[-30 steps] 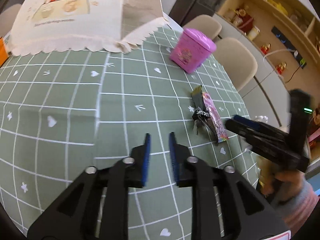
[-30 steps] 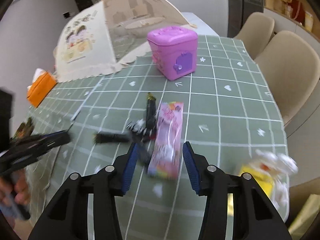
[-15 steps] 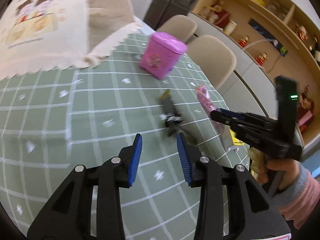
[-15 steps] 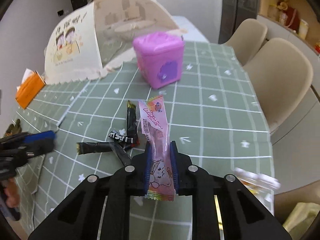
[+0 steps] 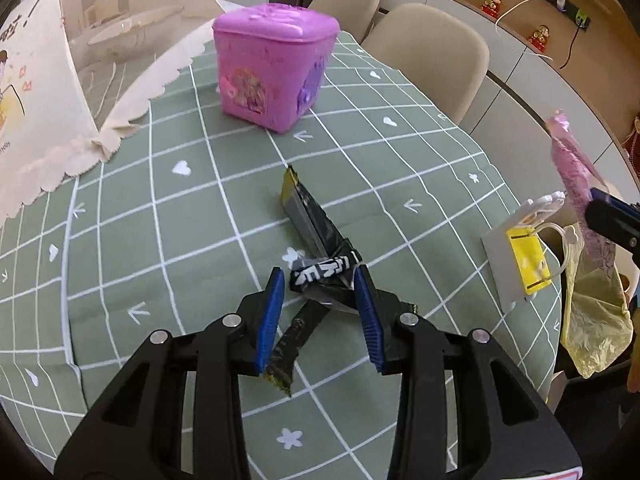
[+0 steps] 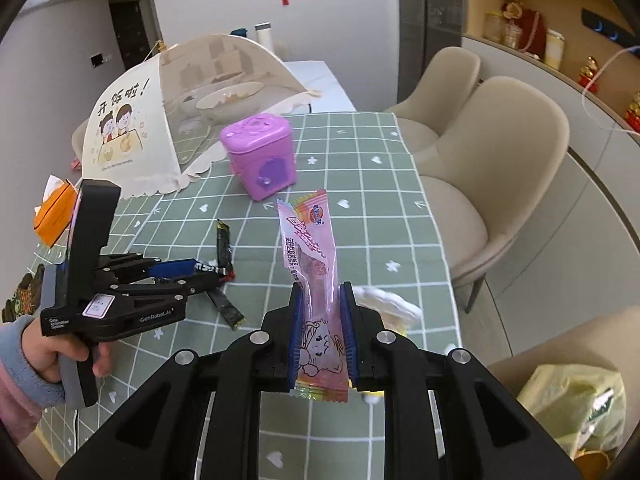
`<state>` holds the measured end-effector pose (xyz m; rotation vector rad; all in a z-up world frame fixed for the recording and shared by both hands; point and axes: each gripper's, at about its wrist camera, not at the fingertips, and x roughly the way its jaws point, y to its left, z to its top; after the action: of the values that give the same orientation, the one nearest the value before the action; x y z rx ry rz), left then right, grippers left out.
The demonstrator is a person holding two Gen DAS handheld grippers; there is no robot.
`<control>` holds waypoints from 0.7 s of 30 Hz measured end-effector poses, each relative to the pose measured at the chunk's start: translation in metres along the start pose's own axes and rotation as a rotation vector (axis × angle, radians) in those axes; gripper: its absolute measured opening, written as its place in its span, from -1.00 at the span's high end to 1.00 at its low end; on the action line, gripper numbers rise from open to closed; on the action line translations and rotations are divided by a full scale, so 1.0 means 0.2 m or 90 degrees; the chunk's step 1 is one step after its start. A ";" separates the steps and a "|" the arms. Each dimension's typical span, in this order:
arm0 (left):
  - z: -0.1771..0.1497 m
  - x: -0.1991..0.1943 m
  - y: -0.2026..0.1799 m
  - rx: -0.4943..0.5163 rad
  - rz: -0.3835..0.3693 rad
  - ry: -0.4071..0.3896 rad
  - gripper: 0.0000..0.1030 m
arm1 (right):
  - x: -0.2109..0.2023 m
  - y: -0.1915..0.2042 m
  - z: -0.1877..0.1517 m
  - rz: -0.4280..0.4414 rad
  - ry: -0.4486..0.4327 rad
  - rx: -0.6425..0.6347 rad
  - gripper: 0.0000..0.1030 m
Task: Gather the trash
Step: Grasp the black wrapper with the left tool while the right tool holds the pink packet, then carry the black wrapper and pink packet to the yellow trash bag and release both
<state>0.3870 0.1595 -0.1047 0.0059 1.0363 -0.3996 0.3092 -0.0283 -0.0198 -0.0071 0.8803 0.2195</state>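
Both fisheye cameras ride behind their grippers, looking steeply down along the fingers. The left view sits close over the green checked tablecloth [image 5: 168,216]; the right view looks from higher and farther back. The 2 views share the pink box [image 5: 276,68] [image 6: 260,156] and black wrappers [image 5: 320,248] [image 6: 224,248].

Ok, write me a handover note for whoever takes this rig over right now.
Right gripper: shut on the pink wrapper, lifted off the table.
Left gripper: open, straddling the black wrappers lying on the table, pads not yet pressing.
Yellow bag hangs at the table's edge, by the right gripper; pink bin stands further back, lid shut.
Done: pink wrapper picked up.
Left: drop it off, grab and bin the black wrappers.
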 end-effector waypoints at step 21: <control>-0.11 -0.59 -0.38 -0.066 -0.074 -0.150 0.74 | -0.49 -0.22 -0.21 -0.014 -0.028 -0.008 0.65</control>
<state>0.2910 0.1309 -0.0037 -0.1906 0.8258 -0.4404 0.2257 -0.0939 0.0244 -0.0232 0.8343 0.2034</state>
